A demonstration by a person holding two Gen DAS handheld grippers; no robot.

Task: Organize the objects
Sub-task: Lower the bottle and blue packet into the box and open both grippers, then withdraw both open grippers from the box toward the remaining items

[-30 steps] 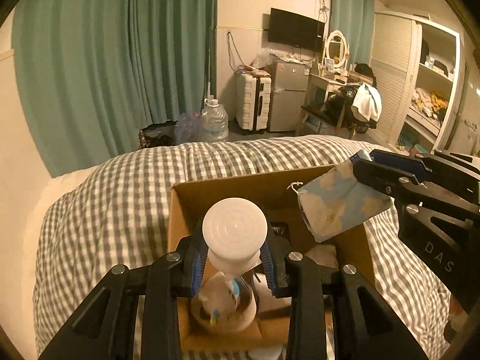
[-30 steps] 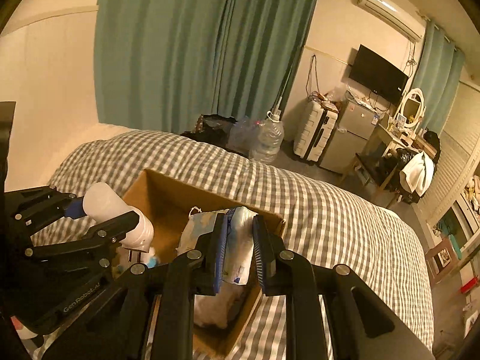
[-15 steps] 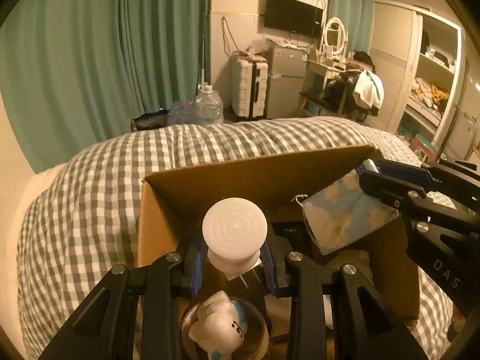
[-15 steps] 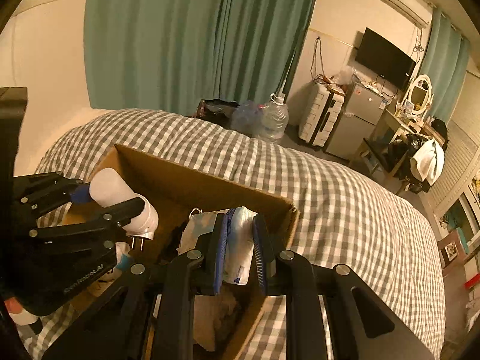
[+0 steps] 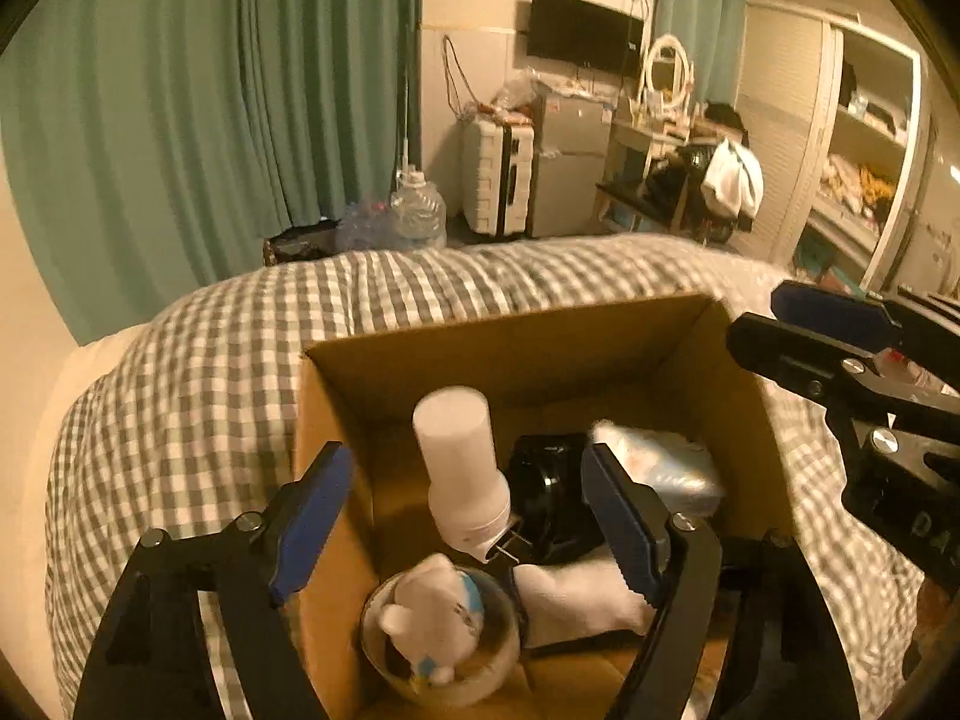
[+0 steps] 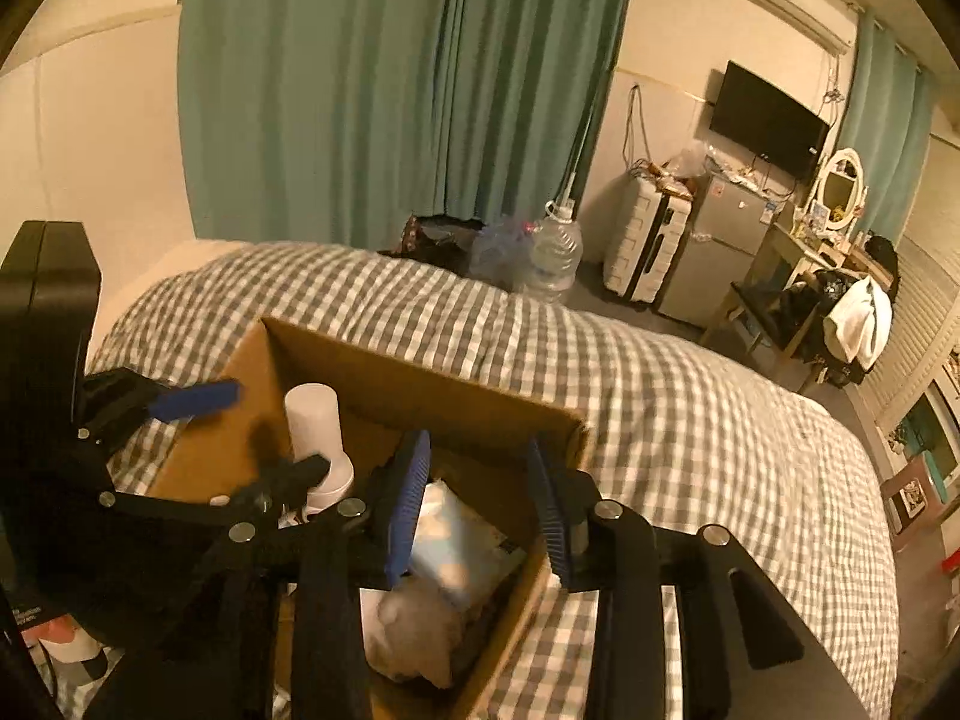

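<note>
Fingers (image 5: 312, 501) of the left gripper (image 5: 465, 516) are spread wide and hold nothing, with the white plug-in lamp (image 5: 459, 471) lying between them inside the cardboard box (image 5: 510, 348). Right gripper (image 6: 480, 498) is likewise released above the cloud-print mask (image 6: 456, 534), which rests in the box on the checked bed (image 6: 690, 420)

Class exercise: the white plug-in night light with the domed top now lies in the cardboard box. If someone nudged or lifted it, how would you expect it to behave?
The night light is a smooth cylinder leaning tilted on other items, so a nudge would probably roll or topple it. It looks like hollow plastic, so likely light and rigid. Its metal prongs stick out and might snag the black object beside it.
</note>
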